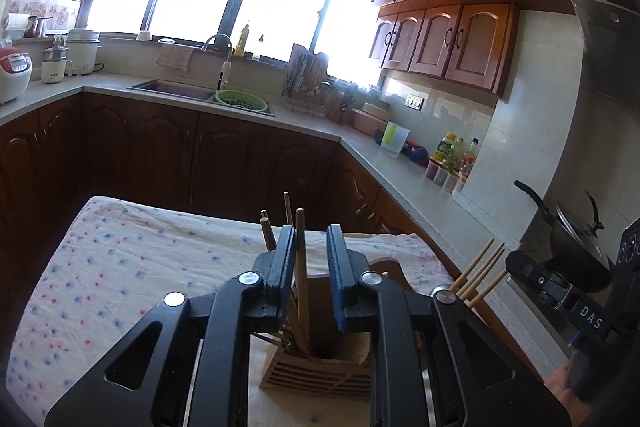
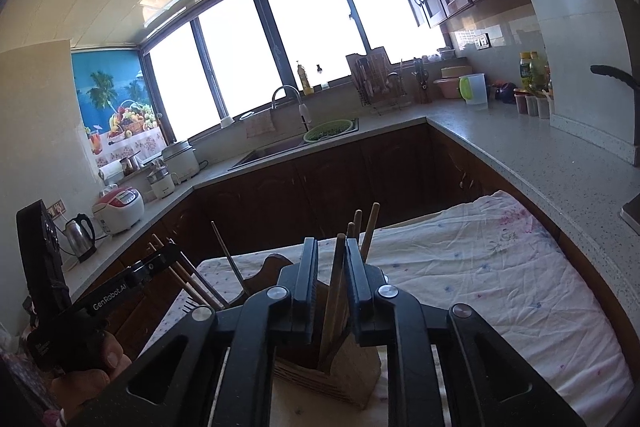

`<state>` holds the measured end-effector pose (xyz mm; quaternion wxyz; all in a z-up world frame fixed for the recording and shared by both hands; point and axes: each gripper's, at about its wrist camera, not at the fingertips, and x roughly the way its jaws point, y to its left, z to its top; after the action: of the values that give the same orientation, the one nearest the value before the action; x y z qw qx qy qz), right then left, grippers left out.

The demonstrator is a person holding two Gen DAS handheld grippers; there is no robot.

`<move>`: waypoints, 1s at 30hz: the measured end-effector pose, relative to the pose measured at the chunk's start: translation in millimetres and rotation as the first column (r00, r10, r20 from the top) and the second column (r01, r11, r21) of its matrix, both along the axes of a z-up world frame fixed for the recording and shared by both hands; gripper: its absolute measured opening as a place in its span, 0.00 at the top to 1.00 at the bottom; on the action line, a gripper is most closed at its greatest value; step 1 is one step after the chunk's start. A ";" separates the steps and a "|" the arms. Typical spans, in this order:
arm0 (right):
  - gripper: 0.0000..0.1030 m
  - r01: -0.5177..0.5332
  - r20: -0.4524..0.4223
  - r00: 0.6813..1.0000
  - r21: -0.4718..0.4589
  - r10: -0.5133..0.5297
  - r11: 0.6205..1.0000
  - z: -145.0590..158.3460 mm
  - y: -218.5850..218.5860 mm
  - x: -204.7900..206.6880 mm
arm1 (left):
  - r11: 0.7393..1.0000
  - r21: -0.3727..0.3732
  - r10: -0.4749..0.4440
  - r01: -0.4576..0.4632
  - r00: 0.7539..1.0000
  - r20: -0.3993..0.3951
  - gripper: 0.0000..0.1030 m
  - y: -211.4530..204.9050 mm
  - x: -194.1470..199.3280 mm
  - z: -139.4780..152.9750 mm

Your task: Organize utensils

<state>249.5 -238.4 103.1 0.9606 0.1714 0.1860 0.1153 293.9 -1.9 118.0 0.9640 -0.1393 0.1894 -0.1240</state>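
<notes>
Item: wooden utensil holder (image 1: 316,367), standing on a bench draped with a floral cloth (image 1: 132,259), directly under both tools. Contents: several wooden chopsticks, upright or leaning, in its compartments. Left tool (image 1: 311,267): released, jaws parted, one chopstick (image 1: 301,259) rising between them, close against the left pad but not clamped, its lower end down in the holder. Right tool (image 2: 331,275): likewise released, jaws narrowly parted about a chopstick (image 2: 338,267) that also stands in the holder; whether a pad brushes it cannot be told. A further bundle of chopsticks (image 1: 478,275) shows beside the right tool in the left wrist view. Risks, as judged: withdrawing either tool at an angle could catch the loose stick on a pad and lift or flick it out; a sideways knock could tip the light holder, since the cloth beneath is wrinkled; leaning sticks could cross and jam a slot; the two tools work close together and could collide. Legible writing: "GenRobot.AI" on the left tool's body in the right wrist view; "DAS" on the right tool's body in the left wrist view. Bottle labels on the far counter are too small to read.
</notes>
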 end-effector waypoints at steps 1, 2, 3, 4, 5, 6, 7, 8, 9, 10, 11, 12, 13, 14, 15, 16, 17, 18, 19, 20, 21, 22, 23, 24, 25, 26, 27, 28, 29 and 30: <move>0.69 0.004 0.011 1.000 0.008 -0.004 1.000 2.7 -2.4 -3.9 | 1.000 -0.008 0.006 -0.006 1.000 0.014 0.69 1.5 -5.7 3.9; 0.60 0.007 0.022 1.000 0.018 -0.007 1.000 6.1 -5.2 -7.9 | 1.000 -0.010 0.016 -0.016 1.000 0.025 0.57 3.0 -11.9 7.5; 0.51 0.010 0.036 0.999 0.029 -0.011 1.000 9.5 -8.2 -12.7 | 0.999 -0.008 0.034 -0.034 0.999 0.038 0.51 4.6 -18.7 10.8; 0.47 0.010 0.053 0.999 0.043 -0.013 0.999 12.9 -11.3 -17.8 | 0.999 -0.006 0.048 -0.048 0.998 0.049 0.40 6.3 -25.7 13.5; 0.39 0.013 0.069 0.997 0.056 -0.017 0.998 15.9 -14.5 -23.2 | 0.998 -0.008 0.056 -0.055 0.997 0.059 0.32 8.5 -33.1 15.4; 0.33 0.020 0.082 0.996 0.065 -0.025 0.998 18.7 -17.5 -28.4 | 0.998 -0.011 0.060 -0.059 0.996 0.067 0.29 10.9 -40.7 16.3; 0.30 0.025 0.094 0.995 0.073 -0.032 0.997 20.3 -20.4 -33.9 | 0.998 -0.010 0.069 -0.069 0.995 0.070 0.20 13.2 -48.3 16.2; 0.22 0.028 0.101 0.994 0.080 -0.036 0.996 20.7 -23.1 -39.4 | 0.997 -0.006 0.083 -0.083 0.994 0.073 0.14 15.7 -56.6 14.8; 0.13 0.028 0.105 0.994 0.087 -0.037 0.996 20.3 -25.6 -44.4 | 0.996 -0.005 0.094 -0.094 0.992 0.079 0.13 18.4 -65.7 12.6; 0.09 0.026 0.106 0.994 0.092 -0.036 0.995 18.9 -27.3 -49.8 | 0.995 -0.002 0.102 -0.102 0.992 0.081 0.11 20.8 -74.3 9.7; 0.03 0.022 0.108 0.994 0.096 -0.032 0.995 16.7 -27.4 -56.1 | 0.994 0.002 0.109 -0.109 0.991 0.079 0.09 23.0 -82.8 6.2; 0.01 0.021 0.107 0.994 0.095 -0.032 0.995 13.6 -27.3 -62.5 | 0.993 0.004 0.117 -0.117 0.990 0.073 0.08 25.1 -91.0 1.9; 0.01 0.021 0.105 0.994 0.091 -0.031 0.996 10.4 -26.4 -68.5 | 0.992 0.003 0.124 -0.124 0.990 0.065 0.07 28.1 -99.4 -3.7; 0.01 0.017 0.100 0.995 0.085 -0.026 0.996 6.2 -24.6 -74.8 | 0.992 0.001 0.127 -0.128 0.990 0.056 0.07 30.2 -107.5 -9.0; 0.01 0.011 0.093 0.996 0.077 -0.018 0.997 1.8 -22.3 -80.9 | 0.991 -0.001 0.131 -0.131 0.990 0.046 0.07 32.3 -115.4 -14.3; 0.01 0.005 0.084 0.996 0.069 -0.011 0.998 -2.5 -19.6 -86.8 | 0.991 0.000 0.137 -0.137 0.990 0.036 0.07 33.4 -123.5 -19.5; 0.01 0.000 0.075 0.997 0.063 -0.004 0.998 -7.2 -17.3 -93.0 | 0.990 0.001 0.144 -0.144 0.989 0.025 0.06 35.1 -130.8 -24.6; 0.01 -0.007 0.068 0.998 0.058 0.003 0.998 -11.6 -15.5 -99.1 | 0.989 0.001 0.151 -0.151 0.989 0.012 0.06 36.6 -137.8 -30.0; 0.01 -0.013 0.062 0.998 0.054 0.009 0.998 -15.6 -13.5 -104.9 | 0.988 0.000 0.153 -0.153 0.988 0.000 0.06 38.5 -144.3 -34.6; 0.01 -0.015 0.056 0.998 0.048 0.012 0.999 -19.4 -11.2 -111.2 | 0.988 0.000 0.156 -0.156 0.988 -0.010 0.06 40.4 -151.1 -39.3; 0.01 -0.016 0.052 0.999 0.042 0.014 0.999 -22.9 -8.8 -117.8 | 0.987 0.001 0.161 -0.161 0.987 -0.020 0.06 42.0 -157.3 -43.4; 0.01 -0.019 0.051 0.999 0.038 0.017 0.999 -26.4 -7.2 -124.6 | 0.986 0.003 0.167 -0.166 0.986 -0.028 0.06 43.9 -163.5 -47.1; 0.01 -0.021 0.050 0.999 0.035 0.019 0.999 -29.4 -6.2 -130.9 | 0.985 0.001 0.173 -0.173 0.984 -0.033 0.06 46.0 -170.1 -50.5; 0.01 -0.021 0.051 0.999 0.031 0.019 0.999 -32.9 -4.5 -137.7 | 0.983 -0.002 0.181 -0.181 0.983 -0.037 0.06 47.4 -176.3 -53.1; 0.01 -0.021 0.050 0.999 0.028 0.020 0.999 -35.9 -3.7 -143.5 | 0.982 -0.005 0.189 -0.189 0.981 -0.041 0.06 49.3 -182.4 -55.8; 0.01 -0.023 0.050 0.999 0.027 0.022 0.999 -38.6 -3.5 -148.7 | 0.981 -0.009 0.196 -0.196 0.980 -0.043 0.06 51.5 -188.4 -58.1; 0.01 -0.025 0.050 0.998 0.026 0.024 0.999 -40.9 -2.7 -153.9 | 0.980 -0.012 0.200 -0.201 0.979 -0.046 0.06 53.1 -193.7 -60.5; 0.01 -0.025 0.050 0.998 0.024 0.024 0.999 -43.1 -1.6 -158.9 | 0.979 -0.012 0.202 -0.203 0.978 -0.049 0.06 54.1 -198.3 -63.0; 0.01 -0.022 0.053 0.998 0.023 0.020 1.000 -46.0 -0.9 -164.7 | 0.979 -0.008 0.204 -0.205 0.978 -0.049 0.06 55.0 -202.9 -65.7; 0.01 -0.018 0.063 0.998 0.024 0.016 1.000 -49.2 -0.4 -171.1 | 0.978 0.002 0.208 -0.208 0.977 -0.051 0.06 54.1 -206.9 -67.9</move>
<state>78.4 -238.8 54.0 0.9627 0.1780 0.1559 0.1310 87.1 52.3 50.1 0.9663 -0.1631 0.1983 -0.0194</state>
